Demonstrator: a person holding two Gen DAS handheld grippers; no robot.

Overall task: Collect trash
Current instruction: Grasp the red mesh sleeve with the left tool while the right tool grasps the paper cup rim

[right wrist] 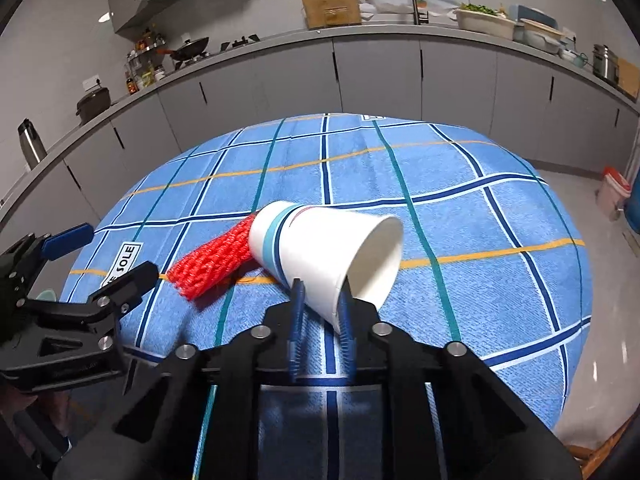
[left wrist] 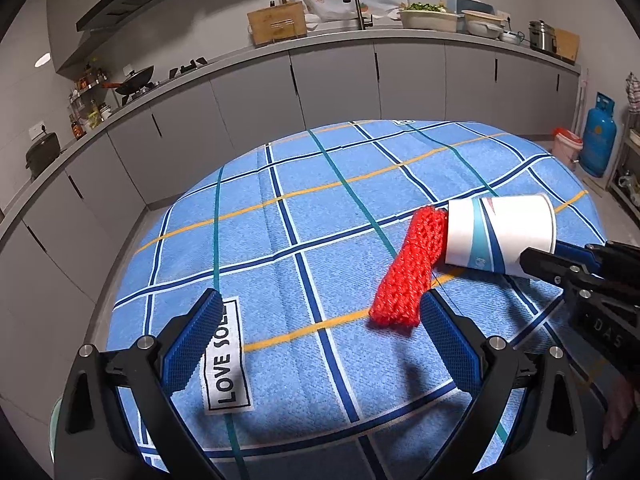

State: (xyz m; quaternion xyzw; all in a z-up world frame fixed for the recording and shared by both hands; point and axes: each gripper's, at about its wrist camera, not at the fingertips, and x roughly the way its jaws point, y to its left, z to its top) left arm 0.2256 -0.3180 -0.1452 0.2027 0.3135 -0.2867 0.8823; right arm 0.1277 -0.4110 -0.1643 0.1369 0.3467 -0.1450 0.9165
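- The paper cup is lying on its side on the blue checked cloth covering the bench, its mouth facing the right wrist camera; its base is touching the red foam net, which is lying flat on the cloth just to the cup's left.
- The right gripper is pointing downward at a slant; its fingers are clenching the cup's wall at the rim, one blue pad outside and the other inside the mouth.
- The left gripper is tilting downward over the cloth; its fingers are standing wide apart, released, grasping nothing; the right-hand pad is sitting just beside the net's near end, though contact cannot be told.
- A "LOVE SOLE" label is lying on the cloth by the left-hand pad.
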